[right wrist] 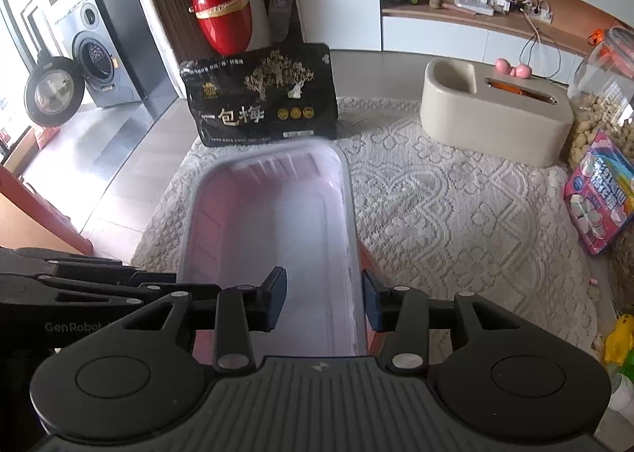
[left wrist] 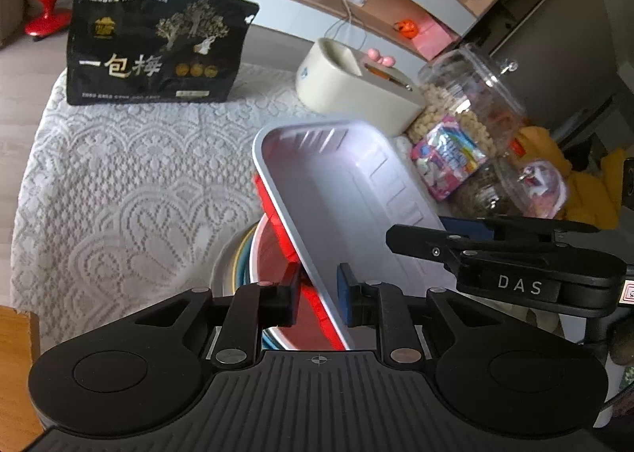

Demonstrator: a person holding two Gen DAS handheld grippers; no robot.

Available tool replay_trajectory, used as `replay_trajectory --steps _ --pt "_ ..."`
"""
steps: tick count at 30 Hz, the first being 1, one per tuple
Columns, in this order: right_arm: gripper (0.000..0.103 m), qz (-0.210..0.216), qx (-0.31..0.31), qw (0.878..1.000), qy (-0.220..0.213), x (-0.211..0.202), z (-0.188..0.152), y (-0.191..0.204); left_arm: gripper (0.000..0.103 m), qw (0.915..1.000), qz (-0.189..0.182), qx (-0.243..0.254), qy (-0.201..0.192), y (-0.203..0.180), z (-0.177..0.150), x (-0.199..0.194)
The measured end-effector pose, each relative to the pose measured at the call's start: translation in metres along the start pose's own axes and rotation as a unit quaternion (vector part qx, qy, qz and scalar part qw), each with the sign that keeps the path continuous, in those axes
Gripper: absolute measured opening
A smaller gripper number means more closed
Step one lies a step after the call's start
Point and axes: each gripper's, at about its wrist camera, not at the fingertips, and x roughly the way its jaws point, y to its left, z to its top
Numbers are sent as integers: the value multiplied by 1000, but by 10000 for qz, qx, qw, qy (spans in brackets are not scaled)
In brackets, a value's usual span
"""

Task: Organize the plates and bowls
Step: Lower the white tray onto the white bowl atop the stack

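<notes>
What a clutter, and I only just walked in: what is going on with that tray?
A person with a gripper in each hand is sorting dishes on the lace-covered table. The left gripper is clamped on the near rim of a white tray, held tilted above a stack of round bowls. The right gripper straddles the tray's other long rim with its jaws open, not gripping.

The far rim of the pale lilac rectangular plastic tray (right wrist: 273, 214) ahead of my right gripper smears with blur. Beside my left gripper, that tray hides most of the red rectangular plate (left wrist: 277, 222) and the stacked round bowls (left wrist: 241, 258) under it; I cannot count the bowls
</notes>
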Motion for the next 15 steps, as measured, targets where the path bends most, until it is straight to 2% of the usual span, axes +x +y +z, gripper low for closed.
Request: replay_trajectory --steps 5,8,15 --pt "42 -88 -82 9999 -57 -3 2 7 22 9999 86 31 -145 -1 2 -5" --pt "42 -60 -73 10000 15 -1 1 11 22 9999 136 -56 13 2 1 -3" --pt "48 -29 -147 9999 -55 -15 -6 12 22 9995 47 186 261 -9 -2 -2"
